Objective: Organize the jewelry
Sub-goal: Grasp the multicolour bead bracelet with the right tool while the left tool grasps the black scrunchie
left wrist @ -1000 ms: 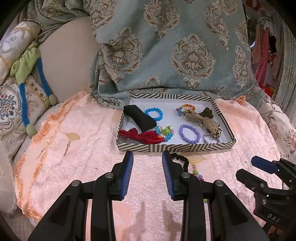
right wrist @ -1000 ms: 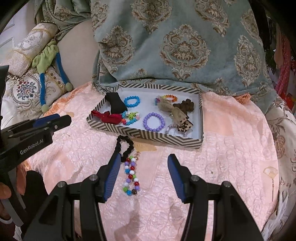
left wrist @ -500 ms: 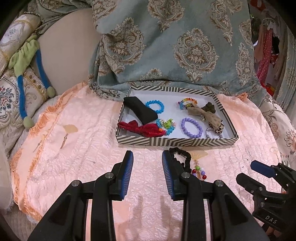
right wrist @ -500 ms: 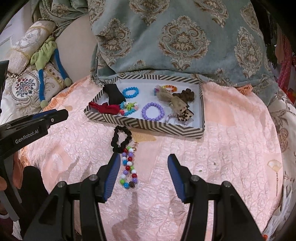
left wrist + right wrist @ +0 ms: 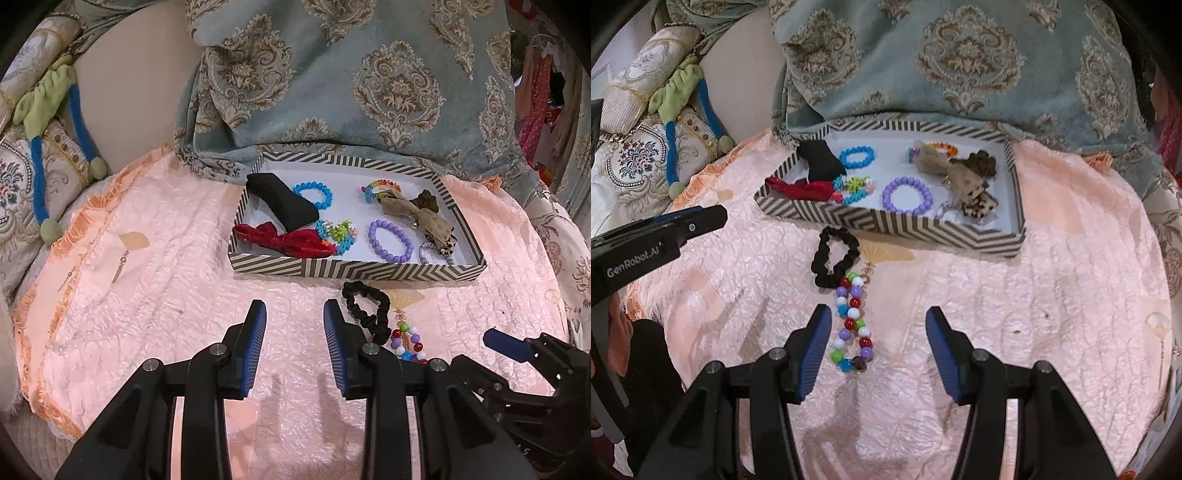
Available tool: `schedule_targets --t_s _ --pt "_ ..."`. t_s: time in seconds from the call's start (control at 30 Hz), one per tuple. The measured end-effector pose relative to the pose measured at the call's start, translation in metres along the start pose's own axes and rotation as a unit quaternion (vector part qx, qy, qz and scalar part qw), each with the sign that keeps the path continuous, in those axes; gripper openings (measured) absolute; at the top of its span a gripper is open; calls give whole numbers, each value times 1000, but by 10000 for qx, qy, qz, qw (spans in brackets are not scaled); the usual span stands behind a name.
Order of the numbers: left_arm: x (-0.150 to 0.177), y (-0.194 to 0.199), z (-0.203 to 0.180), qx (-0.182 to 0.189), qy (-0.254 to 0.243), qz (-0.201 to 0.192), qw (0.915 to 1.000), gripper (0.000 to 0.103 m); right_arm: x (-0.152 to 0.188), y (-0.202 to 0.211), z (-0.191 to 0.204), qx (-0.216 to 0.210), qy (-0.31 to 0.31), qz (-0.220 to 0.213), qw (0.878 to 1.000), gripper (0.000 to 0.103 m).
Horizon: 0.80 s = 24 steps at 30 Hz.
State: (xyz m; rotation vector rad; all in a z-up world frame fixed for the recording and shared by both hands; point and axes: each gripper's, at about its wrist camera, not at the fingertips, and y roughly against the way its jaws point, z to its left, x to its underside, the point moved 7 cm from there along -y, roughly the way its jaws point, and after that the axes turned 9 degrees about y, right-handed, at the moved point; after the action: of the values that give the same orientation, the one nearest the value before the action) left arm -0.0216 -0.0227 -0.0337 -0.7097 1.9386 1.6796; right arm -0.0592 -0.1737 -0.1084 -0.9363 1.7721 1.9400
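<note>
A striped tray (image 5: 354,272) (image 5: 886,221) on the pink bedspread holds bracelets, a red bow, a black pad and brown hair ties. In front of it lie a black scrunchie (image 5: 365,306) (image 5: 833,260) and a multicolour bead bracelet (image 5: 851,321) (image 5: 406,341). My left gripper (image 5: 294,321) is open and empty, just left of the scrunchie. My right gripper (image 5: 877,332) is open and empty, with the bead bracelet lying by its left finger.
A teal damask blanket (image 5: 351,81) hangs behind the tray. Embroidered cushions and a green-and-blue tie (image 5: 48,99) lie at the left. The left gripper's body shows at the left edge of the right wrist view (image 5: 646,240).
Both grippers have drawn back from the tray, so the scrunchie and the bead bracelet show more fully. Neither has closed or taken hold of anything.
</note>
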Motion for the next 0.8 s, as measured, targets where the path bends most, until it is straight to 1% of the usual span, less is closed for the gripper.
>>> schedule_targets --t_s 0.13,0.27,0.43,0.47,0.63,0.7,0.73,0.8 --pt "3 -9 3 14 39 119 9999 16 2 -8 -1 -31 -17 69 10000 55" --pt "6 -17 6 50 104 237 9997 16 3 -16 -1 -155 -43 109 9998 55" --pt "9 -28 10 312 363 526 9975 16 1 -31 2 -329 9 163 9993 55" --pt "10 -30 10 361 401 588 9968 16 0 -35 3 -360 20 180 9992 54" --pt "13 -43 6 743 667 905 9909 16 -6 -54 9 -572 57 223 9981 35" --pt "13 -49 4 882 808 1046 9873 16 -7 -64 10 -673 31 269 9974 21" --pt "13 -53 3 942 880 1119 9853 16 -8 -67 10 -751 7 247 9969 19" --pt "14 -60 0 1029 965 1251 9821 16 -10 -67 7 -796 -29 191 9966 9"
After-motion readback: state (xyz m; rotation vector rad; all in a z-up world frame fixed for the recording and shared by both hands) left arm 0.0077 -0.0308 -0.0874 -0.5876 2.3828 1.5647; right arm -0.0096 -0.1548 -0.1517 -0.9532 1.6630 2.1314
